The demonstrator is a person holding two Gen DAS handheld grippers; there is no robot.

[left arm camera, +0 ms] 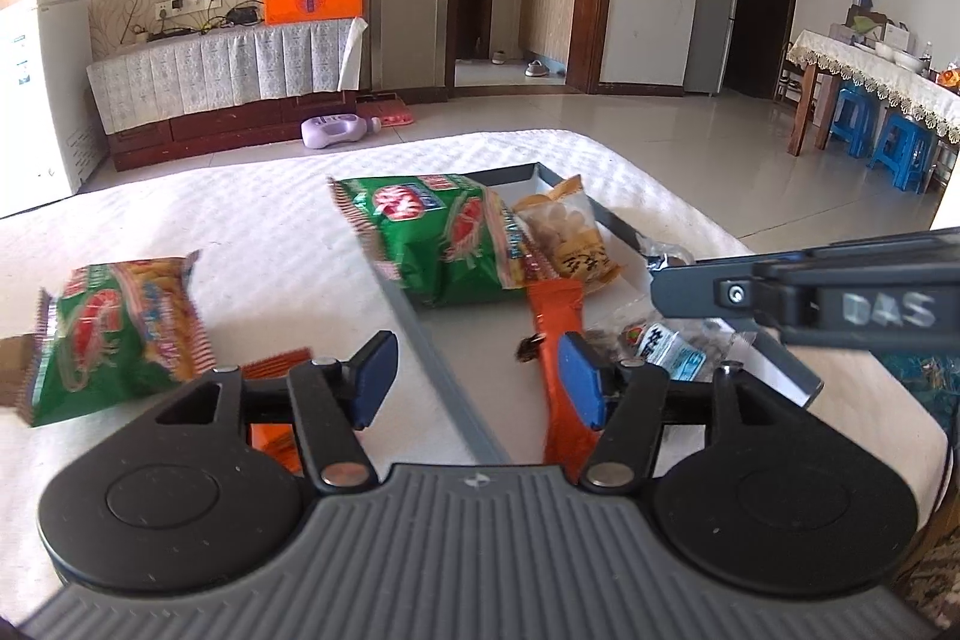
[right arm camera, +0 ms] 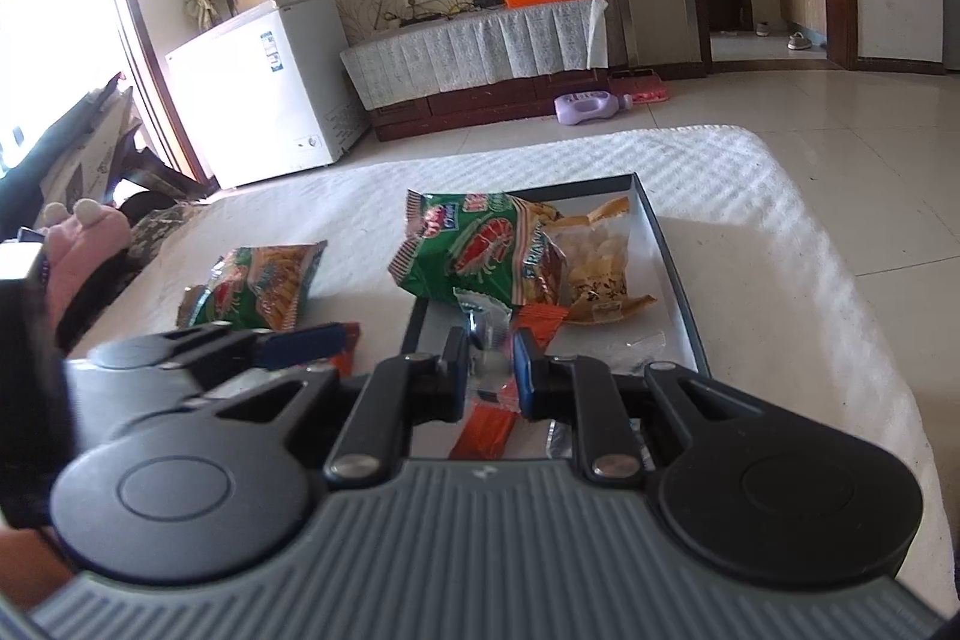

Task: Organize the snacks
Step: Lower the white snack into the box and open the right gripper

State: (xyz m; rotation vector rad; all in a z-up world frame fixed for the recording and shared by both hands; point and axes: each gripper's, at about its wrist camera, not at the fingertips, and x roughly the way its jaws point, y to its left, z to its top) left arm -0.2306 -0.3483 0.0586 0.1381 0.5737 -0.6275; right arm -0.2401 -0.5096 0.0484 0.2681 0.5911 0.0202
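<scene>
A grey tray lies on the white cloth. In it are a green shrimp-chip bag, a yellow biscuit packet, a long orange packet and small clear sweets. A second green bag rests on the cloth left of the tray. My left gripper is open over the tray's near-left rim, nothing between its pads. My right gripper is shut on a small silver-wrapped packet above the tray's near end.
Another orange packet lies under the left gripper's left finger. The cloth-covered table ends at a rounded far edge, with tiled floor beyond. A pink plush sits at the far left. A white freezer and a TV cabinet stand behind.
</scene>
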